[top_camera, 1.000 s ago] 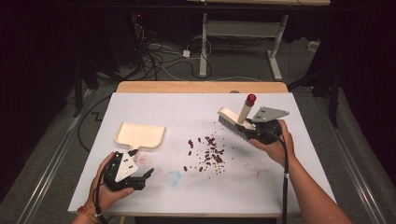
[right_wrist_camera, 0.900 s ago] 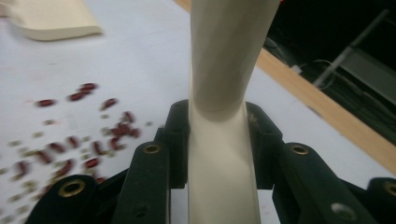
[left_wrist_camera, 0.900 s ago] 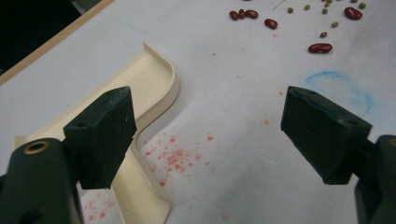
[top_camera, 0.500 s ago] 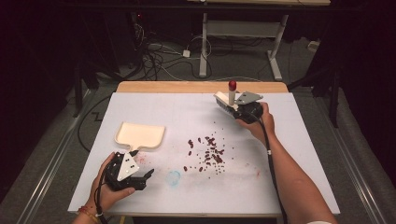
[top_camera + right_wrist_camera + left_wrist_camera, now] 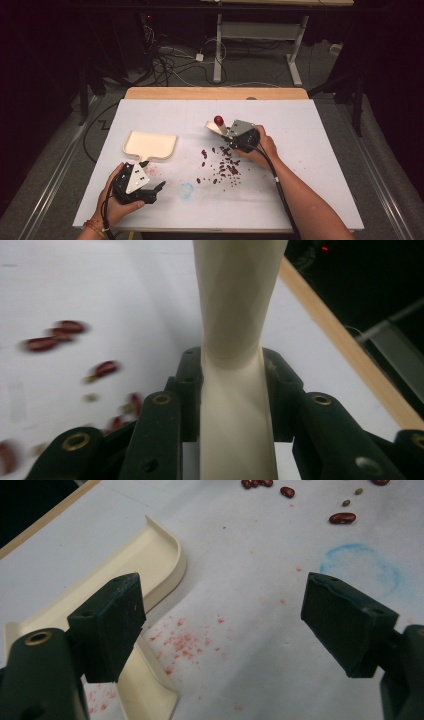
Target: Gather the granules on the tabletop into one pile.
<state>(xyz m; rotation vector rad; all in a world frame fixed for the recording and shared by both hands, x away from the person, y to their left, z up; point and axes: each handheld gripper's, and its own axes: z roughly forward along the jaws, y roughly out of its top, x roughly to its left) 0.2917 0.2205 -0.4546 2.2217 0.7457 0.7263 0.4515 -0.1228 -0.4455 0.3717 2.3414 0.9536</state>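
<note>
White counter (image 5: 310, 165), stained with faint red specks and a blue ring near the front edge. Near edge: left claw (image 5: 225, 620) held low over the counter, jaws wide apart, nothing between them. Just beyond it: cream dustpan (image 5: 150, 144), flat on the counter, handle toward the left claw. Mid-counter: scattered red beans (image 5: 222, 165), loose, small, likely to roll and skip under a hard sweep. Beyond the beans: right claw (image 5: 231, 136) clamped on the cream brush handle (image 5: 235, 365), red knob (image 5: 218, 120) at its far end. Brush judged light and stiff, handle smooth, so grip at the waist seems sound. Dustpan: thin rigid plastic, light, best pinched by the handle. Far side: wooden counter edge, then dark floor, cables, table legs.
</note>
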